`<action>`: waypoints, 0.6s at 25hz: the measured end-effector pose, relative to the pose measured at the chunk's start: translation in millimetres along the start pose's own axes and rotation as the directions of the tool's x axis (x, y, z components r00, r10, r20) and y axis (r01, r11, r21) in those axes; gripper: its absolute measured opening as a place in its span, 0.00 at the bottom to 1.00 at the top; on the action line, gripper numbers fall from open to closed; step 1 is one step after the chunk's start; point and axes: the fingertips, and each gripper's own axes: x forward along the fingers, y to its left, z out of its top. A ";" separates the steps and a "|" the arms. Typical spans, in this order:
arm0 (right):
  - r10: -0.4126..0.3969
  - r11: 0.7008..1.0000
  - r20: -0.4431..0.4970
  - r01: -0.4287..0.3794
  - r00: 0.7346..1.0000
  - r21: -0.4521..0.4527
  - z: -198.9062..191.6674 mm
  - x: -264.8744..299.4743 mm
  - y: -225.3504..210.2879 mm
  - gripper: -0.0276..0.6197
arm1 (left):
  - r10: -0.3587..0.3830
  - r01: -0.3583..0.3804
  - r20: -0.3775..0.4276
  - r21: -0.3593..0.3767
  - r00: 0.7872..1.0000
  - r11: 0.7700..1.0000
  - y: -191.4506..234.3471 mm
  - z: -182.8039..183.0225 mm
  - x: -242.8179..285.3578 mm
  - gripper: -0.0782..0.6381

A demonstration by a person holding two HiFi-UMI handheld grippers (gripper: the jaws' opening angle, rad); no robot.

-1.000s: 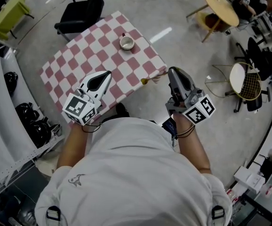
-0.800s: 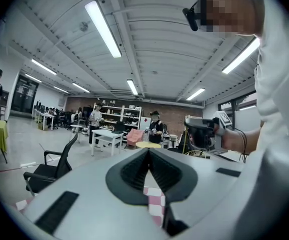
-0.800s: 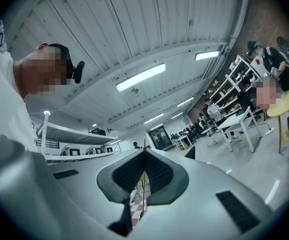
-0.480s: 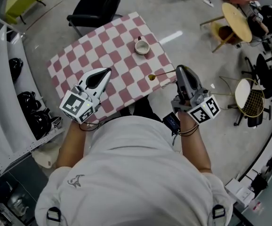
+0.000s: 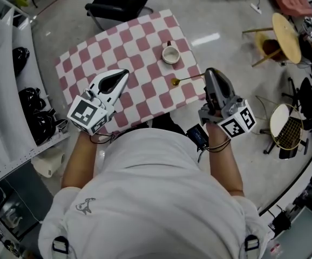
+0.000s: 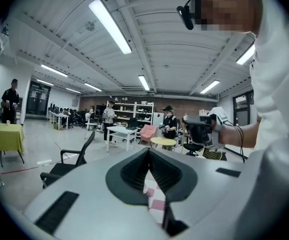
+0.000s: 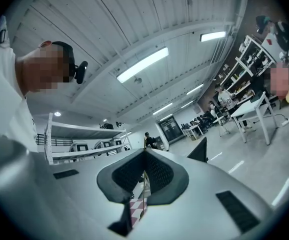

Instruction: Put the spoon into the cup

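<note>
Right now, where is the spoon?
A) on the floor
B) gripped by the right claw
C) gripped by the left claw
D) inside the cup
B: the right claw is shut on the handle of the spoon, whose bowl hangs over the checked table, short of the cup.

The spoon (image 5: 187, 79), clamped in the right tongs (image 5: 208, 72), has been carried from the near edge of the bench (image 5: 118, 47) inward over the checked top. Its bowl has been brought nearer the cup (image 5: 170, 54), not touching it.

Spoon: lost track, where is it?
Head view, right of centre: the spoon is clamped in the right gripper, over the edge of the checkered table, near the cup.
</note>
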 end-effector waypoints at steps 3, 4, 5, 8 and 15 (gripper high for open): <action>0.010 1.000 -0.018 -0.009 1.000 0.014 1.1 9.3 -21.5 0.09 | 0.015 -0.015 -0.005 -0.001 1.000 1.000 8.4 0.2 16.6 0.13; 0.011 1.000 -0.023 -0.011 1.000 0.019 2.0 11.8 -29.3 0.09 | 0.017 -0.017 -0.007 -0.003 1.000 1.000 10.2 0.8 22.8 0.13; 0.012 1.000 -0.028 -0.012 1.000 0.024 3.4 14.4 -36.9 0.09 | 0.018 -0.018 -0.011 -0.004 1.000 1.000 11.6 1.7 29.5 0.13; 0.023 0.999 -0.040 -0.022 0.999 0.032 8.3 24.1 -56.9 0.09 | 0.022 -0.022 -0.023 -0.013 0.999 1.000 15.4 4.8 49.6 0.13; 0.052 0.997 -0.074 -0.047 0.996 0.065 2.7 47.5 -106.0 0.09 | 0.026 -0.030 -0.060 -0.067 0.998 0.997 29.6 -11.8 99.6 0.13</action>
